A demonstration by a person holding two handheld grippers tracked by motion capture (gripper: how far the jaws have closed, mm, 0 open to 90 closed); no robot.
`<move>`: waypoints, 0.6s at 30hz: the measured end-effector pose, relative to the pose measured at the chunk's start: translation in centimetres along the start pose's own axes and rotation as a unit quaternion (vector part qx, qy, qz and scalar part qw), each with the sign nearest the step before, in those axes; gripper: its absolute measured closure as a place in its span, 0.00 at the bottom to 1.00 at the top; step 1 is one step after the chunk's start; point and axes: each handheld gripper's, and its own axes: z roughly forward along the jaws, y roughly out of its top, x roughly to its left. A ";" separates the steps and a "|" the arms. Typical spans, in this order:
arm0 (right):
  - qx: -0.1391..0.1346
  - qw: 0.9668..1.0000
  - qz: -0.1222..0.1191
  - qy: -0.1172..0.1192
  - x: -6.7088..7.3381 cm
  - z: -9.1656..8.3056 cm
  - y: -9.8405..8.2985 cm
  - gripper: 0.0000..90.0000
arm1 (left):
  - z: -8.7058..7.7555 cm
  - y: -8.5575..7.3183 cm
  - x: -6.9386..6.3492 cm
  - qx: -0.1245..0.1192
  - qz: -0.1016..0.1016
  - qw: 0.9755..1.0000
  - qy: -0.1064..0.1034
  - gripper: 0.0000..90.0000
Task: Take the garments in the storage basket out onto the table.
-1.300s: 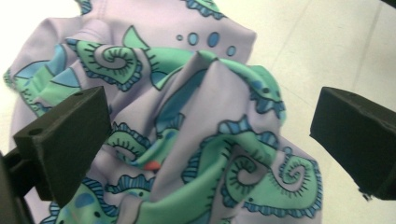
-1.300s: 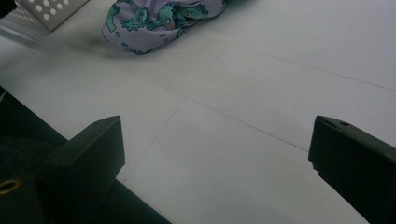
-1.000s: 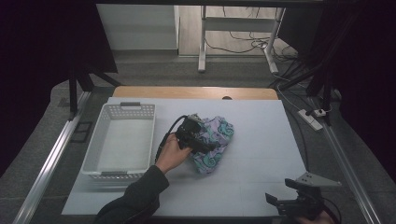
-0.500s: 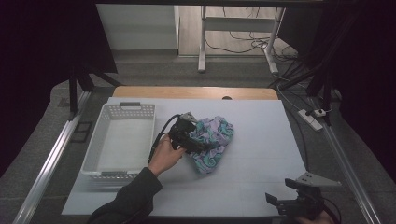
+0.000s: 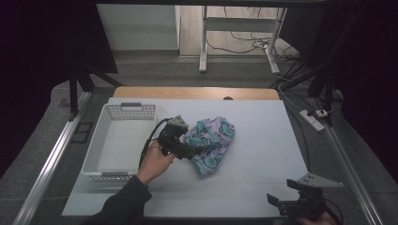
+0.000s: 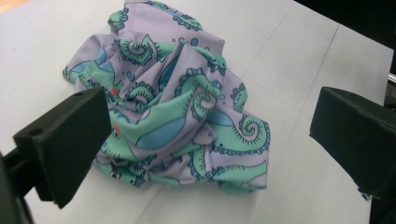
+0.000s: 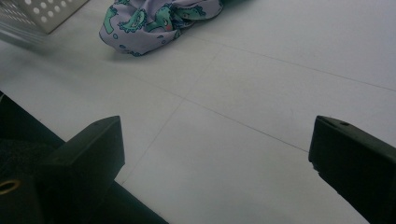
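A crumpled cloth, lilac with teal and blue swirls, lies in the middle of the white table. A hand holds my left gripper at the cloth's left edge, jaws wide open and pointing at it. In the left gripper view the cloth lies just ahead of and below the left gripper, with nothing pinched between the jaws. My right gripper rests low at the table's front right corner, open. In the right gripper view the right gripper holds nothing, and the cloth lies far ahead.
A white perforated basket stands at the left of the table, just beyond the left hand; its corner shows in the right gripper view. Bare table surface stretches right of and in front of the cloth. Dark floor and cables surround the table.
The left gripper has drawn back to the left, toward the basket, off the top of the cloth. The cloth has stayed where it was. The right gripper has not moved.
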 end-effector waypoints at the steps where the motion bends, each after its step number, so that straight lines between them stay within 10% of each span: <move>1: 0.000 1.000 0.000 0.000 0.0 0.0 0.0 0.04 | -0.2 -0.2 0.0 -0.001 -0.001 1.000 0.001 0.00; 18: 0.000 1.000 -0.005 0.005 0.1 0.0 0.0 0.01 | -2.7 -3.8 0.4 -0.027 -0.025 0.999 0.004 0.00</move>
